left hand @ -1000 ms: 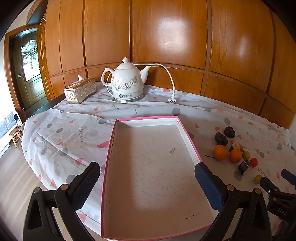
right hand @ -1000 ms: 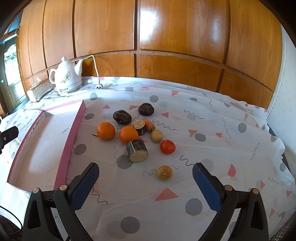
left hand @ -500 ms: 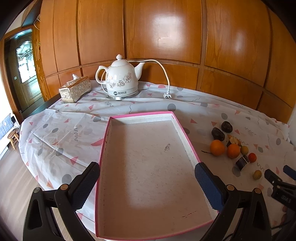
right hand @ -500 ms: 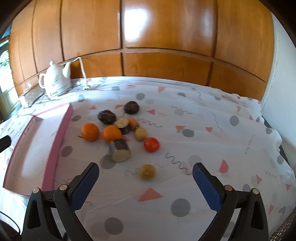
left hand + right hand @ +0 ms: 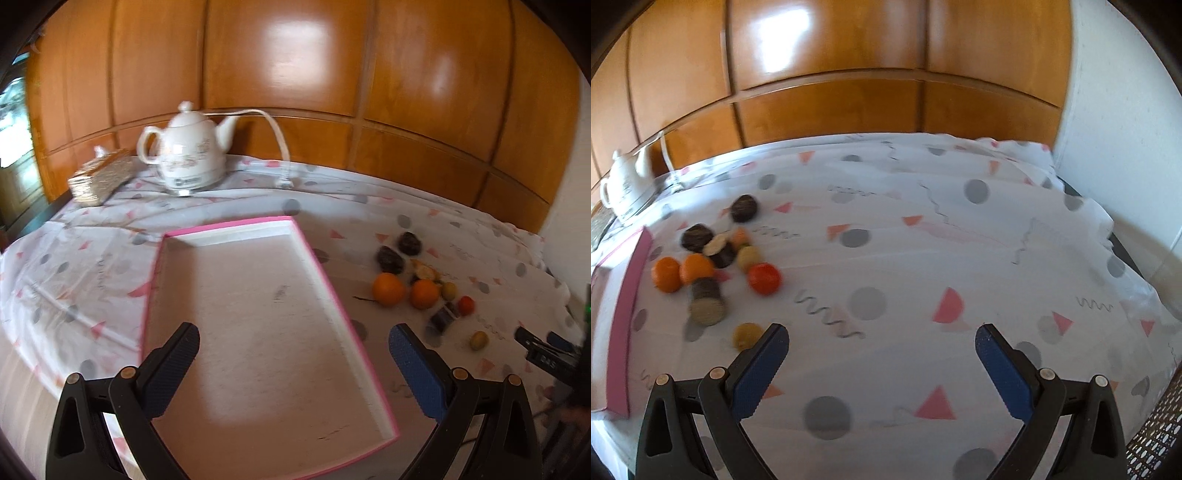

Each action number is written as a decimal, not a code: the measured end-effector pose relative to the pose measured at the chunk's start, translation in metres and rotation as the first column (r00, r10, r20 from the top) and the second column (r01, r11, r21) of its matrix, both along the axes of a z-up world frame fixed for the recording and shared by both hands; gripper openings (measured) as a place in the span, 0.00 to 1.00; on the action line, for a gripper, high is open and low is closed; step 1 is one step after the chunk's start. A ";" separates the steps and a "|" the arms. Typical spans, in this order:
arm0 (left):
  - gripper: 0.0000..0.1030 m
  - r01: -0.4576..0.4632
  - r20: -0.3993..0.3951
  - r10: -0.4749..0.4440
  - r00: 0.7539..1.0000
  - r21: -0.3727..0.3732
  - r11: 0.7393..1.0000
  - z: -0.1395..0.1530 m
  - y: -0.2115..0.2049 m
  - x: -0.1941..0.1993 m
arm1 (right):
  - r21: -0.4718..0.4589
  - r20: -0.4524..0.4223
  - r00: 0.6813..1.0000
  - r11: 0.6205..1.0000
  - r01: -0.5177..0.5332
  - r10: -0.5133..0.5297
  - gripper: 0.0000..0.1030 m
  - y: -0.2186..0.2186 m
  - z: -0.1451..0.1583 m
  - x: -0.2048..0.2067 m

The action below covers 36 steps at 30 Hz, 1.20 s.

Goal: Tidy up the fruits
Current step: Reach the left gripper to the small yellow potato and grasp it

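Observation:
An empty pink-rimmed tray lies on the patterned tablecloth. My left gripper is open and empty above its near end. A cluster of fruit lies right of the tray: two oranges, a red tomato, dark round fruits, a cut log-shaped piece and a small yellow fruit. My right gripper is open and empty over bare cloth, right of the fruit, its left finger close to the yellow fruit. It also shows at the right edge of the left wrist view.
A white kettle with a cord and a tissue box stand at the back left by the wooden wall. A white wall borders the table on the right. The tray's pink edge shows at the left.
Both views have swung right. The tray now sits further left in the left view, and the fruit has shifted to the left in the right view. Both grippers stay open.

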<state>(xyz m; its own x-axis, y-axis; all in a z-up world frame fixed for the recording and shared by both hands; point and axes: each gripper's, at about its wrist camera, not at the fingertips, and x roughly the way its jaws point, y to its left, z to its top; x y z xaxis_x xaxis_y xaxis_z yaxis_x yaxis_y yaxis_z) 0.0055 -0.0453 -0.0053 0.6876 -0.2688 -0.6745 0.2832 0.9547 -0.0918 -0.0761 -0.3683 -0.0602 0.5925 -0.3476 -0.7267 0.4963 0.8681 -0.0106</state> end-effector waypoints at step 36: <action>0.47 0.599 -0.257 -0.595 0.761 -0.073 0.797 -0.036 -0.183 0.003 | 0.029 -0.048 0.904 0.904 0.426 -0.425 1.00 -0.104 -0.040 -0.044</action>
<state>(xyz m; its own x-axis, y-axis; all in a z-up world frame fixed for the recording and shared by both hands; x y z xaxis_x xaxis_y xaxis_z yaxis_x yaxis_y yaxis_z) 0.0083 -0.2281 -0.0417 0.1948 -0.5573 -0.8072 0.7647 0.6016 -0.2309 -0.1206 -0.4720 -0.1003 0.3647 -0.5320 -0.7642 0.8185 0.5744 -0.0093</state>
